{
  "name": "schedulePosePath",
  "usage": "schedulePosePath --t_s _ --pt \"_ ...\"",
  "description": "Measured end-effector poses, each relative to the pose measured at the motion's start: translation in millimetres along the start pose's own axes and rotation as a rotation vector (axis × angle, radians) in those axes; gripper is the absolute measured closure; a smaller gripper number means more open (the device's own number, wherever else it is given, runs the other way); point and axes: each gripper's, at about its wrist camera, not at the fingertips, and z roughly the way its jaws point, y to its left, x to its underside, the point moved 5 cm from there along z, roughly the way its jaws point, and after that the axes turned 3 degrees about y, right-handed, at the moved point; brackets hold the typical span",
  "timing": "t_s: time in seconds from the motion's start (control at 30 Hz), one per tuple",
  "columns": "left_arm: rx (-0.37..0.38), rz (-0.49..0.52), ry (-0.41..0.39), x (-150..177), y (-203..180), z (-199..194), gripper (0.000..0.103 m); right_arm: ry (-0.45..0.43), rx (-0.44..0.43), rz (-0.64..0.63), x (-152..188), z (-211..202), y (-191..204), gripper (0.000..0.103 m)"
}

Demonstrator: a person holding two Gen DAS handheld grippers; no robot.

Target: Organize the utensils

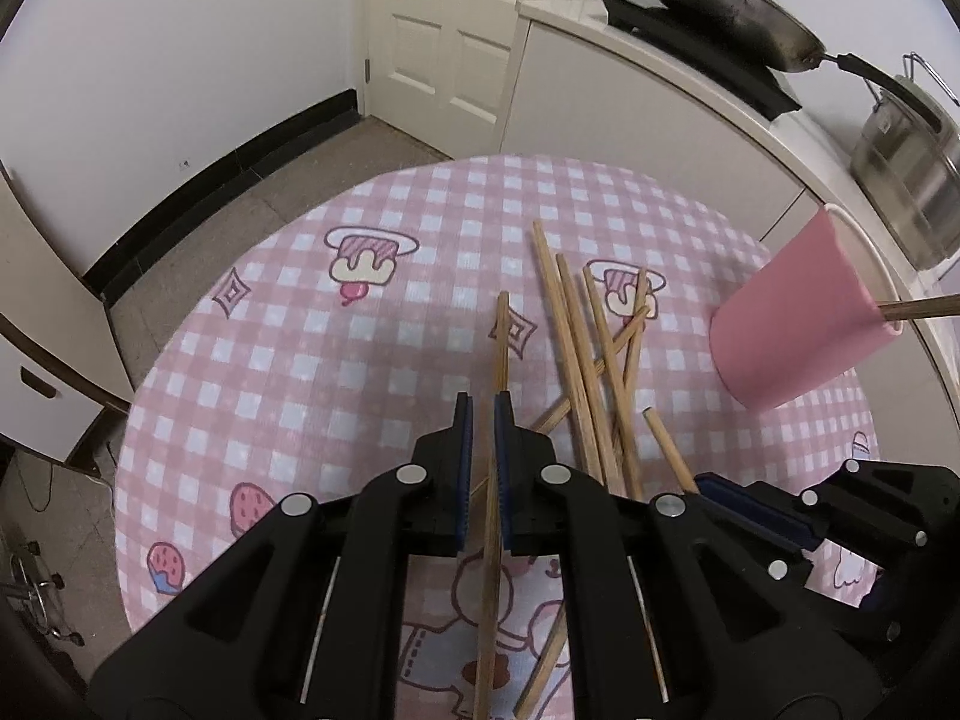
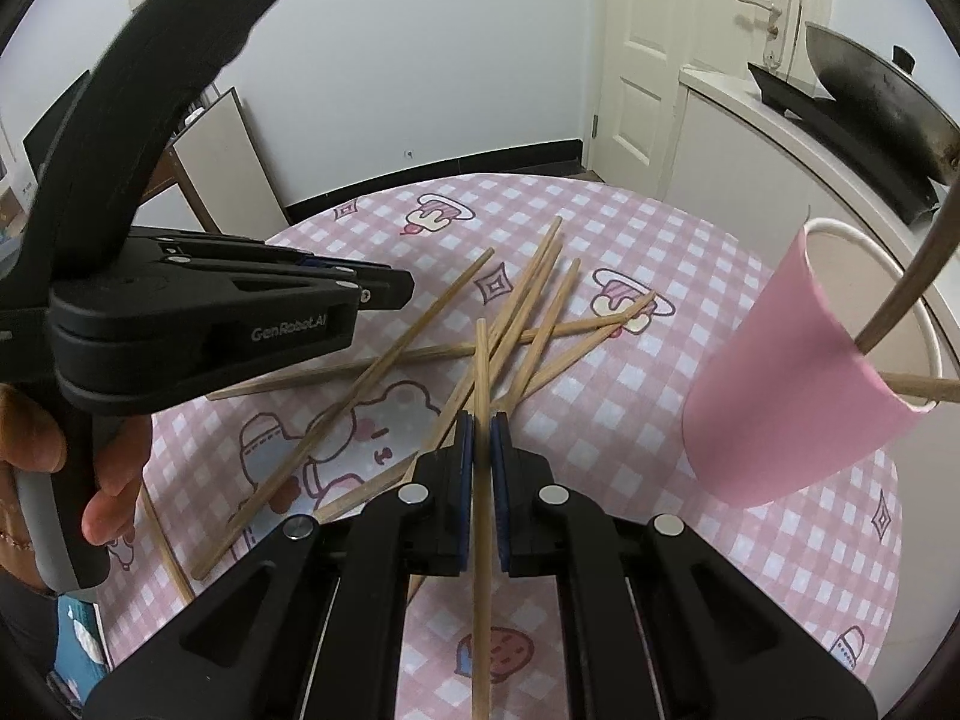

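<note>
Left gripper [image 1: 483, 405] fingers clamp one chopstick [image 1: 501, 336]; right gripper [image 2: 482, 423] fingers clamp another chopstick [image 2: 480, 360]. Loose chopsticks pile [image 2: 528, 324] lies crossed on the pink checked surface [image 2: 690, 276], 12 o'clock of the right gripper. Pink paper cup [image 2: 786, 384] at 2 o'clock, chopsticks inside.

Pink checked table [image 2: 690, 252], scattered wooden chopsticks [image 2: 540, 324], pink cup [image 2: 780, 390]

Both my wrist cameras look steeply down along their fingers, close above the pink checked tablecloth [image 1: 288, 360]. Each shows the scattered chopsticks [image 2: 528, 324], pink cup [image 2: 780, 384] and white door [image 1: 456, 30]; the right view also catches the left gripper [image 2: 390, 291] side-on.
</note>
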Motion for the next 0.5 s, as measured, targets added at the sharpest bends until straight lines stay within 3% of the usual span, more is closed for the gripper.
schedulePosePath --t_s 0.23,0.3,0.33,0.4,0.5 --pt "0.002 -0.007 0.027 -3.5 -1.9 16.1 0.095 0.001 -0.007 0.005 -2.0 6.0 -4.2 0.098" --pt "0.000 -0.009 0.023 -5.0 -2.0 18.0 0.074 0.004 -0.012 0.003 -2.3 7.8 -4.3 0.098" --pt "-0.006 -0.013 0.006 -6.5 -1.5 17.0 0.044 0.004 -0.013 0.001 -2.5 8.7 -4.1 0.098" --pt "-0.027 -0.008 -0.043 -9.5 -0.9 12.9 0.038 0.003 -0.014 -0.002 -2.7 9.6 -4.0 0.098" --pt "-0.030 0.008 -0.029 -10.3 -2.9 17.4 0.038 0.002 -0.016 -0.002 -3.0 10.4 -4.1 0.098"
